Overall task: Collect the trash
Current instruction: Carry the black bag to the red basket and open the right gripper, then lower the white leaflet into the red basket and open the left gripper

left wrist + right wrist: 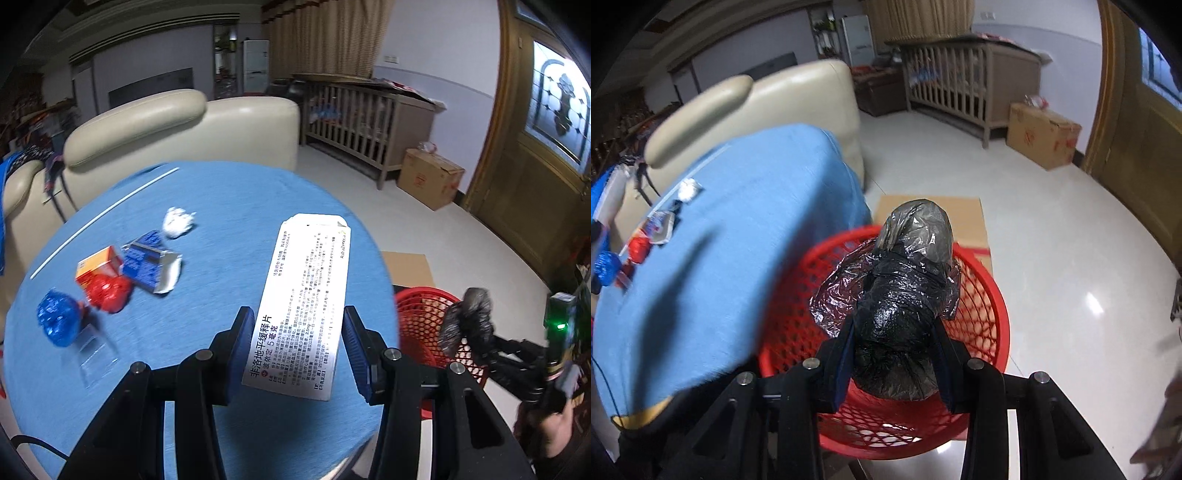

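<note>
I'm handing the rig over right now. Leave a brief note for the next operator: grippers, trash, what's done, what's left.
Left gripper: shut on a white medicine box, above the blue table.
Right gripper: shut on a crumpled black plastic bag, over the red basket on the floor.
Done: nothing visible in the basket yet.
Left: drop both; then collect the paper ball, blue carton, orange box, red wrapper and blue wrapper.

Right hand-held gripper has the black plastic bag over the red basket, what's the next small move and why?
Probably open the right hand-held gripper and let the crumpled black plastic bag drop. In the right wrist view the bag hangs directly above the red basket, whose mesh bottom shows beneath it, so it should land inside. The left hand-held gripper holds the white medicine box for afterwards.
</note>
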